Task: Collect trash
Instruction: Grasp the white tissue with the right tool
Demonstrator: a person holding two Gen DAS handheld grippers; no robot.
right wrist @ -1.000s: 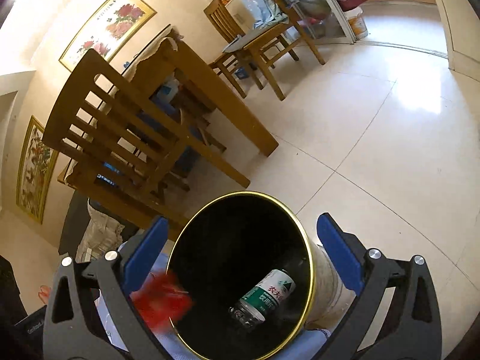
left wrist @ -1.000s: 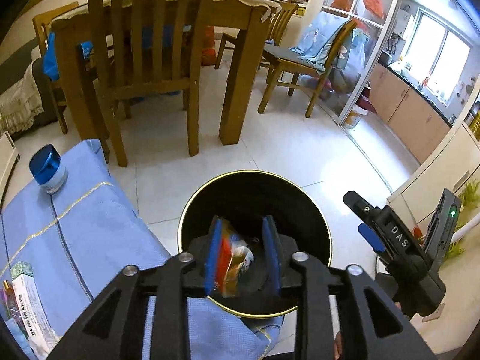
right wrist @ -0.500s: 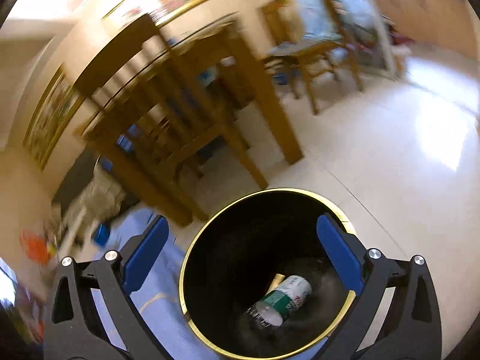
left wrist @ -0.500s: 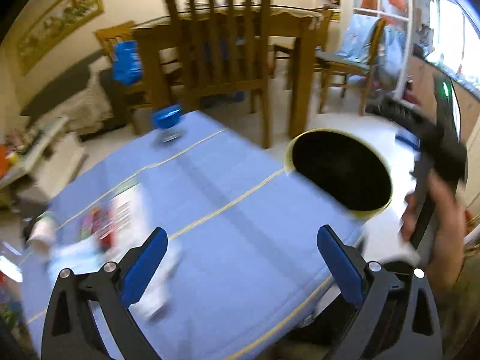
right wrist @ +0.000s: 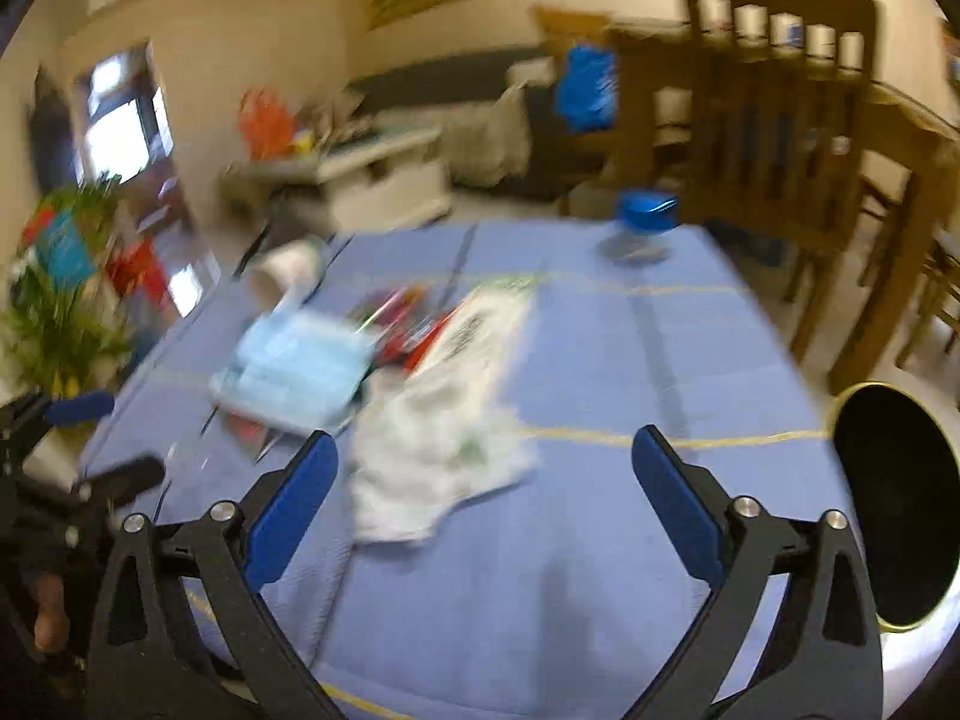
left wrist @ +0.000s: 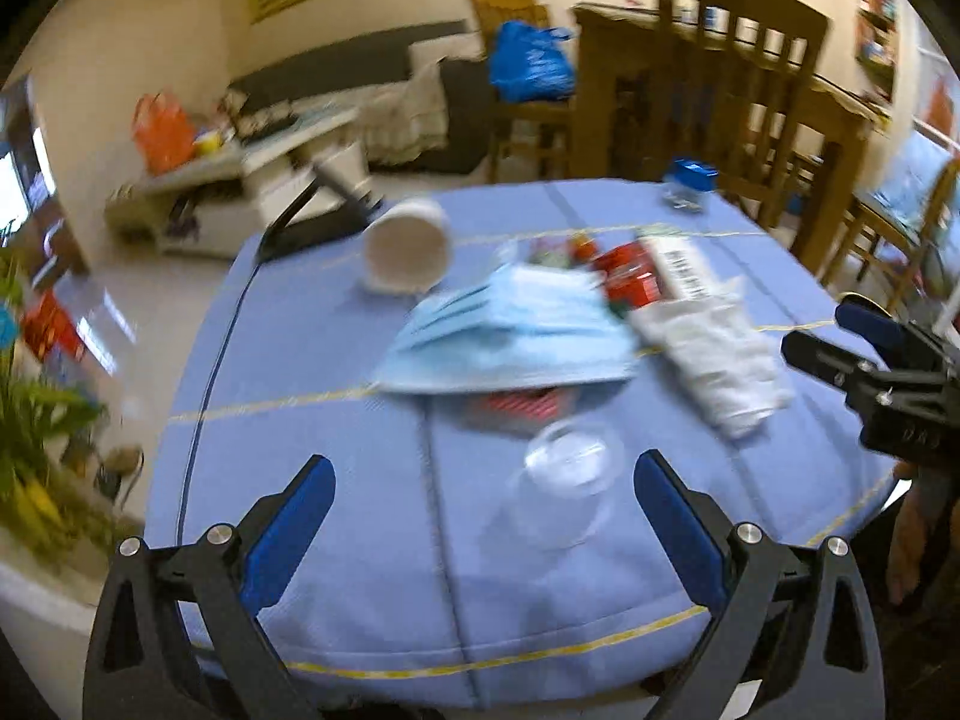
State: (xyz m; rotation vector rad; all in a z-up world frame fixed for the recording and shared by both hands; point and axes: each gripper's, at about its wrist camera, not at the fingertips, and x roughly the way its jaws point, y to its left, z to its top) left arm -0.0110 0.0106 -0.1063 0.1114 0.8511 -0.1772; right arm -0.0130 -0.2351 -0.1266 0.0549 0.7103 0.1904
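**Both grabbers empty over the messy table**

The left gripper [left wrist: 483, 516] is wide apart, holding nothing. The right gripper [right wrist: 483, 495] is closing, nothing between its blue pads. Trash lies on the blue tablecloth [left wrist: 336, 480]: a face mask [left wrist: 510, 330], a crumpled wrapper [right wrist: 438, 438], a clear cup [left wrist: 567, 483]. The black bin [right wrist: 894, 510] stands beside the table.

On the table [left wrist: 336, 420] the trash lies in a heap: a mask [left wrist: 510, 330] in the middle, a cup [left wrist: 408, 246] on its side behind and left of it, a crumpled bag [left wrist: 720, 360] to its right. A jar [left wrist: 690, 180] stands at the far edge. The bin [right wrist: 900, 510] stands off the table's right side, chairs [right wrist: 780, 90] behind.
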